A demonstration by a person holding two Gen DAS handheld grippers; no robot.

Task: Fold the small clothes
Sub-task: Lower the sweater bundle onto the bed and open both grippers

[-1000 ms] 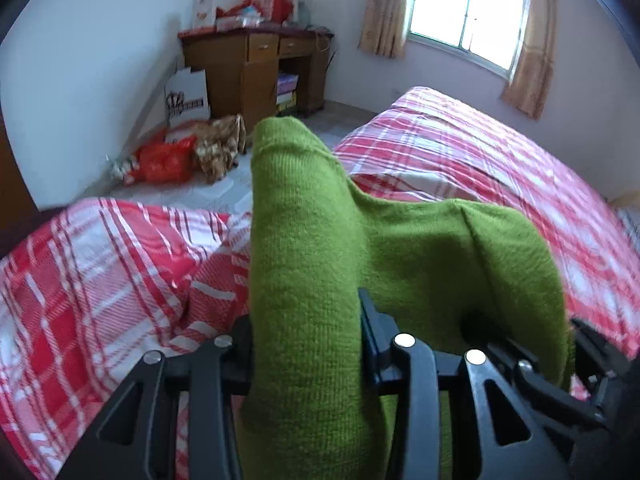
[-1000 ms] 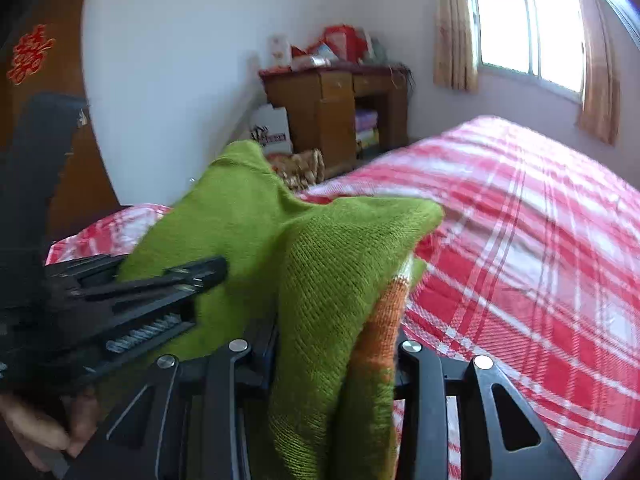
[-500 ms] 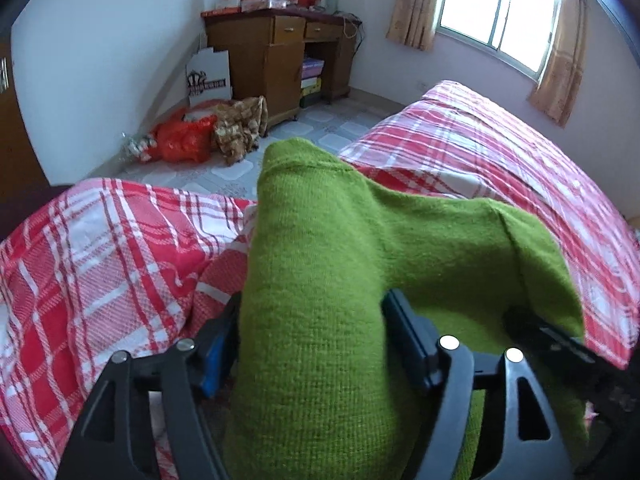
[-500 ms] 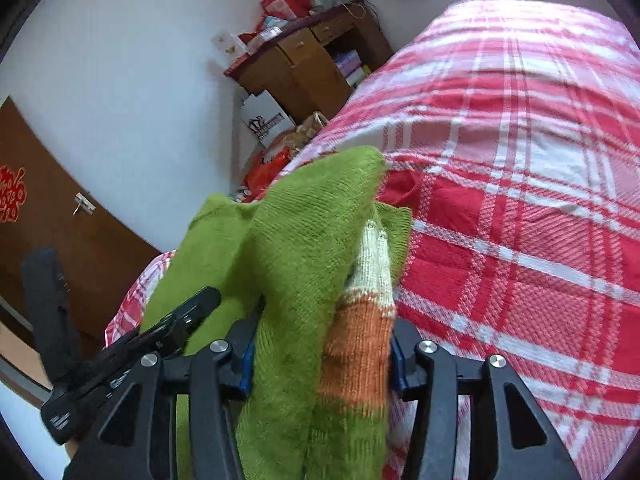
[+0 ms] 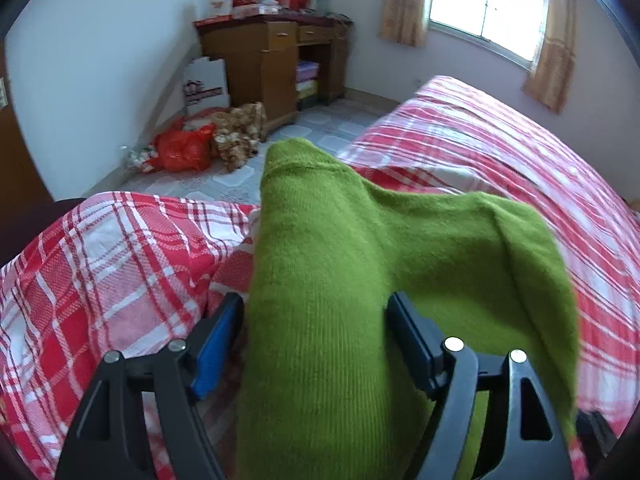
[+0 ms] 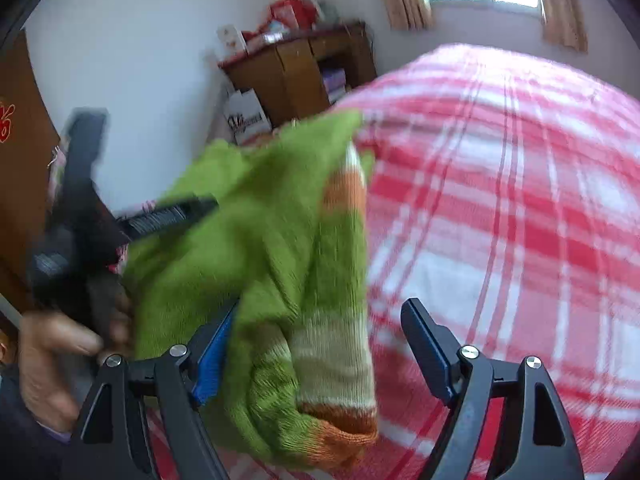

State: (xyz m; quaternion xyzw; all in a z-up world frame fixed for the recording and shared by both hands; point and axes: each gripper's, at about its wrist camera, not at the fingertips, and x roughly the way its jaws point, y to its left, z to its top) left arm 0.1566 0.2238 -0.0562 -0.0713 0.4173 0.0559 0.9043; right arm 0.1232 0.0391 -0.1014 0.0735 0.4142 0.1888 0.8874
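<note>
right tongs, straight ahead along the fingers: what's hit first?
Probably the green sweater: it lies between the opening right tongs, against the left finger and clear of the right. Beyond it, the plaid bedspread. Motion blur makes depth uncertain.

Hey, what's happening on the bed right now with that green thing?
A person with a claw in each hand is folding a small green knitted sweater with orange and cream striped cuffs over the red and white plaid bedspread. Both the left claw and the right claw are opening, jaws apart, with the knit between them, apparently letting it drop onto the bed.
</note>
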